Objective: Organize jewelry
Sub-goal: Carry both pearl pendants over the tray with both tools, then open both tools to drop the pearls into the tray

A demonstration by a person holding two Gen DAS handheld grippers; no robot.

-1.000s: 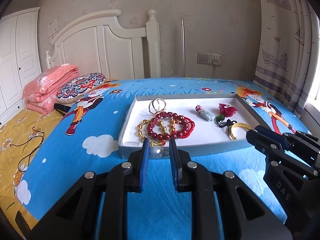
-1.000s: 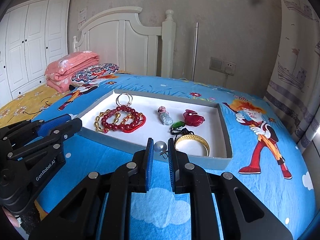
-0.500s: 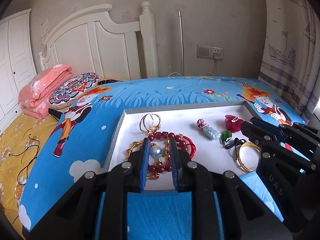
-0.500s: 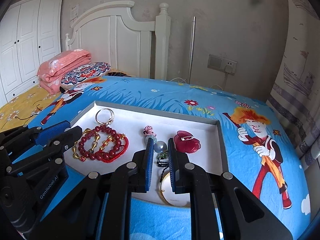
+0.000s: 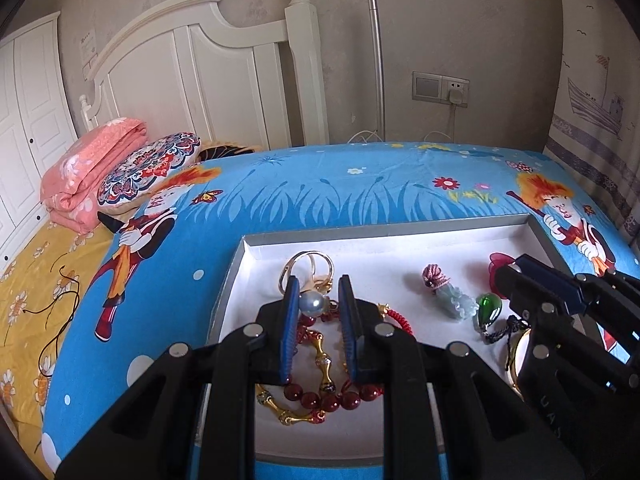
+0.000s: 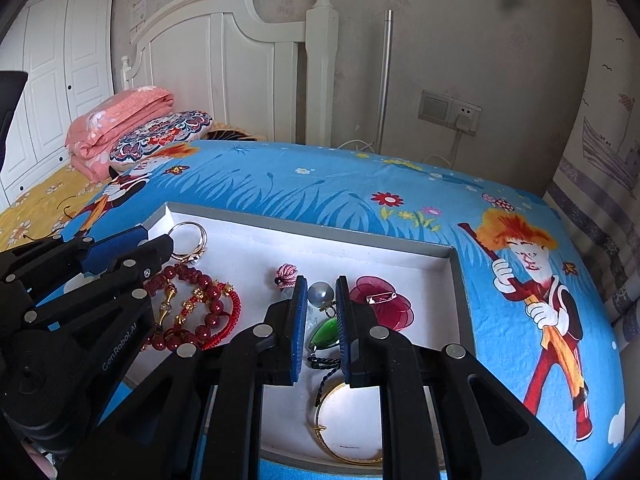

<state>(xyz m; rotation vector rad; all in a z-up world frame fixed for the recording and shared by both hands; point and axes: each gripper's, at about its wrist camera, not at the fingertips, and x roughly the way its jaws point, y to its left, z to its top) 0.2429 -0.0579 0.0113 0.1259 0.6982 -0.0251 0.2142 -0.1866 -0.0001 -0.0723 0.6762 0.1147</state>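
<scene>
Between the blue pads of the left gripper [image 5: 319,306] sits a grey pearl earring [image 5: 311,303], pinched near the tips; the jaws are narrowed onto it with no slack showing on the left pad, though the right pad's contact is hard to make out. The right gripper [image 6: 319,295] is clenched on a second pearl earring [image 6: 319,294], whose small gold fitting hangs just under the bead. Both grippers hang over the white tray [image 5: 256,246], which lies on the blue cartoon bedsheet [image 5: 328,196]. Within the tray, the left-held pearl is over the near-left part, above the red bead bracelet [image 6: 208,312] and the gold chain [image 5: 298,414], with the pair of gold rings [image 5: 310,268] just beyond toward the tray's far-left corner. The right-held pearl is over the tray's middle, above the green pendant [image 6: 325,334] on its dark cord, between the pale jade charm with a pink knot [image 5: 448,294] and the red flower clip [image 6: 378,304]; a gold bangle [image 6: 346,446] lies against the tray's near wall. As a judgement, the sorting is well along: most pieces already rest inside the tray, and no loose jewelry shows on the sheet around it. What seems left is setting down these two earrings, probably side by side on a bare patch of the tray floor.
</scene>
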